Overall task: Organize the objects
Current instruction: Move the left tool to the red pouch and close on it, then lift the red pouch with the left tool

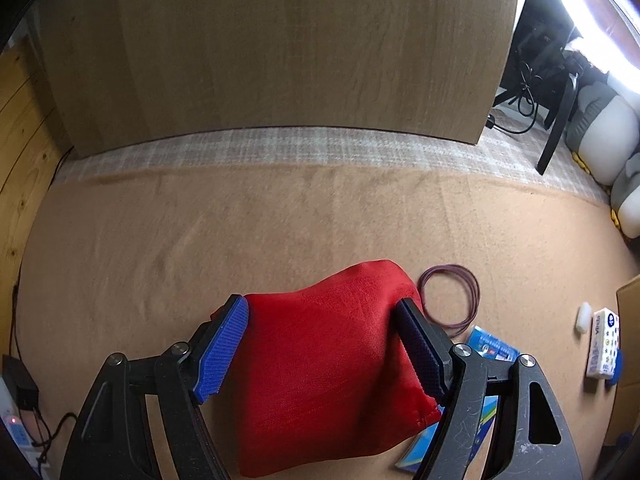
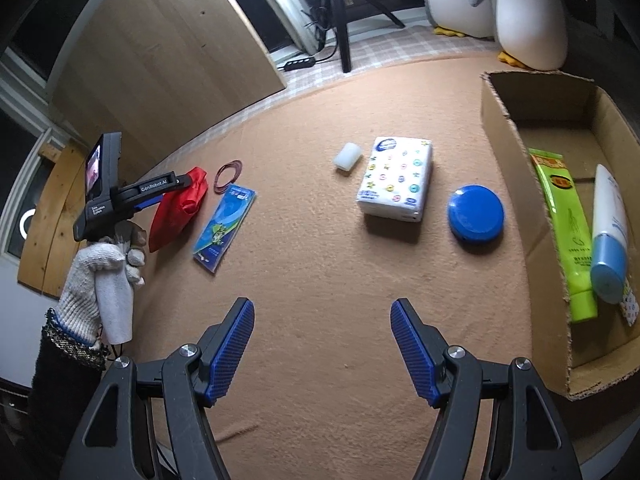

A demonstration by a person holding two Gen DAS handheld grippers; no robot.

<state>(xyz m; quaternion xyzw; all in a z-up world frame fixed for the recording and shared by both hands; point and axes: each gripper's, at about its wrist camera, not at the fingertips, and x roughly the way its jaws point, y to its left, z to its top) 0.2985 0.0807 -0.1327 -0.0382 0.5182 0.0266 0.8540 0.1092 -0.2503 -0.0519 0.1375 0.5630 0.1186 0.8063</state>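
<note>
My left gripper is shut on a red cloth pouch, which hangs between its blue pads just above the tan mat. In the right wrist view the same pouch shows at the left, held by the left gripper in a gloved hand. My right gripper is open and empty over the mat. Ahead of it lie a tissue pack, a blue round disc, a white block, a blue packet and a purple band loop.
A cardboard box at the right holds a green tube and a white-blue tube. A wooden panel stands behind the mat. Plush penguins and a tripod stand at the back.
</note>
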